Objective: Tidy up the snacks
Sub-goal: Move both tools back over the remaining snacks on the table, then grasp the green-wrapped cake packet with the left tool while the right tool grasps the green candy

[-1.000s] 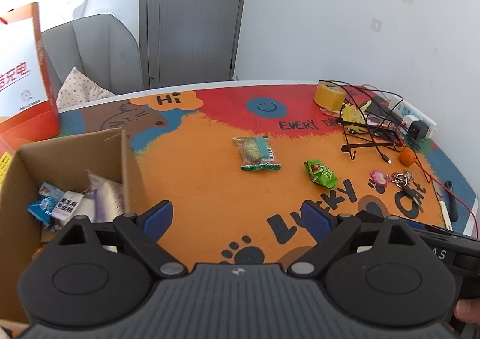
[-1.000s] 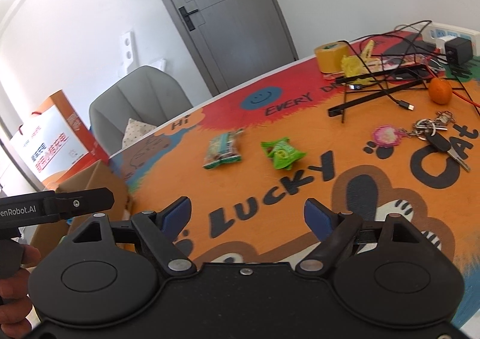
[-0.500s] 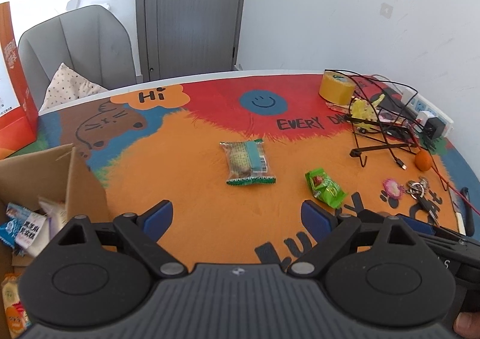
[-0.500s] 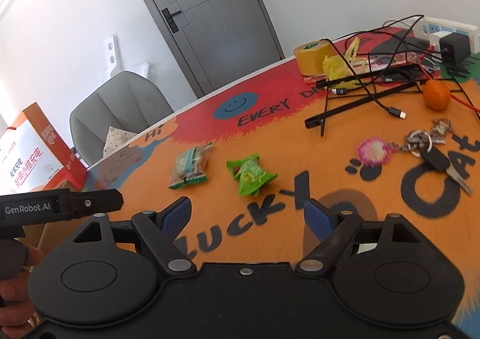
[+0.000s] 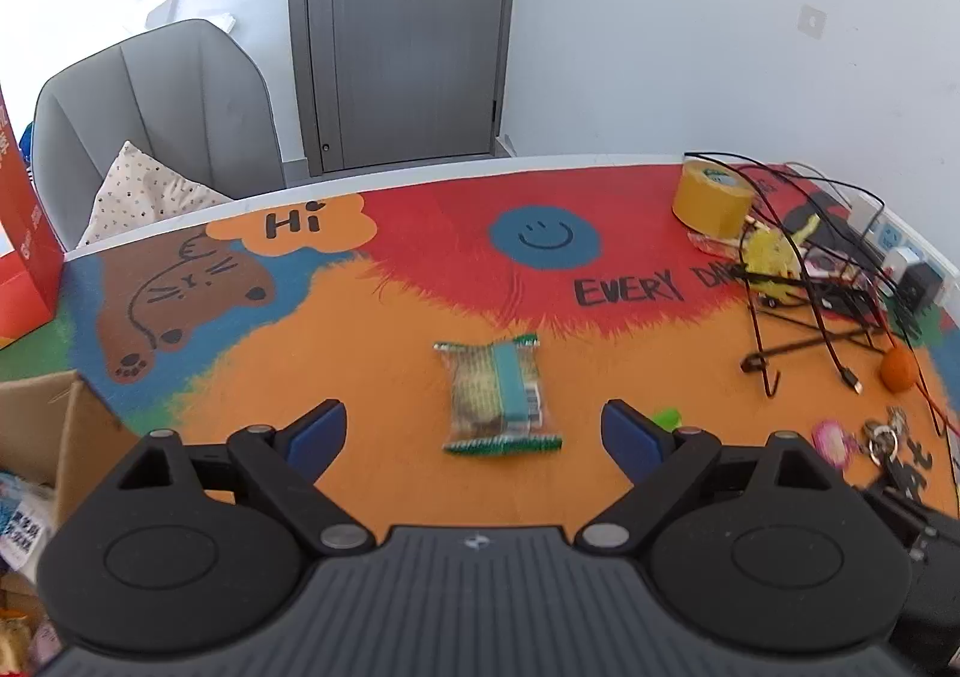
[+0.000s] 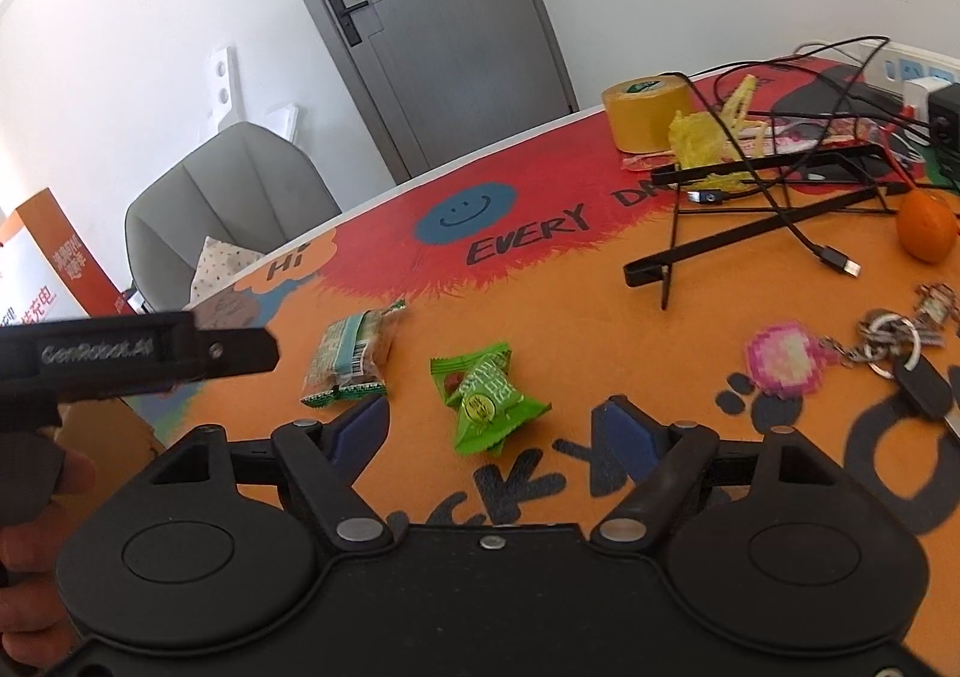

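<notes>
Both hand-held grippers are closing in on the two loose snacks, having swung away from the cardboard box at the surface's left edge, which a second ago filled much of the left view and is now only a sliver. The left hand-held gripper is hovering with its jaws spread wide and empty, now lined up squarely on the clear-wrapped biscuit packet, which is lying flat in the middle of the surface, between the fingertips in view but beyond them. The right hand-held gripper is likewise gaping and holding nothing, and the green candy packet has come from well ahead to just in front of its fingers. Neither snack is being touched yet. This suggests the earlier snacks are already sitting in the box and the approach for these last two is nearly finished; lowering and pinching each wrapper looks like the next demand.
</notes>
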The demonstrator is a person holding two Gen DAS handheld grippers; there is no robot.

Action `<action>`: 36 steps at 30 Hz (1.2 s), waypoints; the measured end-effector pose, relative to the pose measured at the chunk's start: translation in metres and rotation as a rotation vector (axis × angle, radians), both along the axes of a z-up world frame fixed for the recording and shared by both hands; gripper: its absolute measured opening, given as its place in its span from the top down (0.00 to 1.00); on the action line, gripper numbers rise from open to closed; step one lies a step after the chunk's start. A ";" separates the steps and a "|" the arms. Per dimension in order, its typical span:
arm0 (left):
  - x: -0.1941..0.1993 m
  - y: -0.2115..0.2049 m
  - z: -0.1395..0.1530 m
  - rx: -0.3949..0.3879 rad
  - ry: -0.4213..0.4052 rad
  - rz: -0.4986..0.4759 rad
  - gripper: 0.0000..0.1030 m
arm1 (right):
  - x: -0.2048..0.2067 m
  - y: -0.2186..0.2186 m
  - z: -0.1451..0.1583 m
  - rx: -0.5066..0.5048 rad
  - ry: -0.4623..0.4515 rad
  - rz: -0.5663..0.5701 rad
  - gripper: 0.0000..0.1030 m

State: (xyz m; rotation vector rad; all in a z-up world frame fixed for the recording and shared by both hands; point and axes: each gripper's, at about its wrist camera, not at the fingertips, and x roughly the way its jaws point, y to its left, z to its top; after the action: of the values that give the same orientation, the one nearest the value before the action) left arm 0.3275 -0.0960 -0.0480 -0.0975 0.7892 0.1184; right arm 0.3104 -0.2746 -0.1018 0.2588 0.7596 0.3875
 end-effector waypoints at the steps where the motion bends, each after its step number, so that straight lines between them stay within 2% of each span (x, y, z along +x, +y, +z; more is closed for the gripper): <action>1: 0.003 0.000 -0.001 0.004 0.000 0.008 0.12 | 0.002 0.001 -0.001 -0.004 0.001 0.002 0.27; 8: 0.020 -0.003 -0.016 -0.008 0.033 0.030 0.13 | 0.017 0.010 -0.014 -0.023 0.015 0.011 0.36; 10: 0.021 -0.001 -0.020 -0.029 0.045 0.036 0.13 | 0.020 0.011 -0.019 -0.026 0.022 0.020 0.49; 13: 0.022 -0.001 -0.028 -0.031 0.040 0.044 0.13 | 0.021 0.010 -0.022 -0.018 0.000 0.024 0.60; 20: 0.030 -0.004 -0.038 -0.039 0.027 0.051 0.14 | 0.023 -0.002 -0.025 0.030 -0.002 -0.009 0.64; 29: 0.042 -0.005 -0.056 -0.009 0.039 0.060 0.16 | 0.026 -0.014 -0.026 0.028 -0.012 -0.094 0.64; 32: 0.045 -0.003 -0.063 -0.014 0.040 0.064 0.22 | 0.027 -0.016 -0.027 0.024 -0.016 -0.110 0.64; 35: 0.045 -0.004 -0.067 0.001 0.027 0.061 0.32 | 0.027 -0.016 -0.027 0.022 -0.017 -0.110 0.64; 36: 0.045 -0.004 -0.068 0.014 0.022 0.061 0.39 | 0.028 -0.016 -0.027 0.022 -0.017 -0.111 0.64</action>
State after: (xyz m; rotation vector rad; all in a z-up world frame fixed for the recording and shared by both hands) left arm 0.3720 -0.1005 -0.1156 -0.1072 0.8079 0.1833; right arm 0.3380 -0.2907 -0.1288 0.3163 0.7213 0.2928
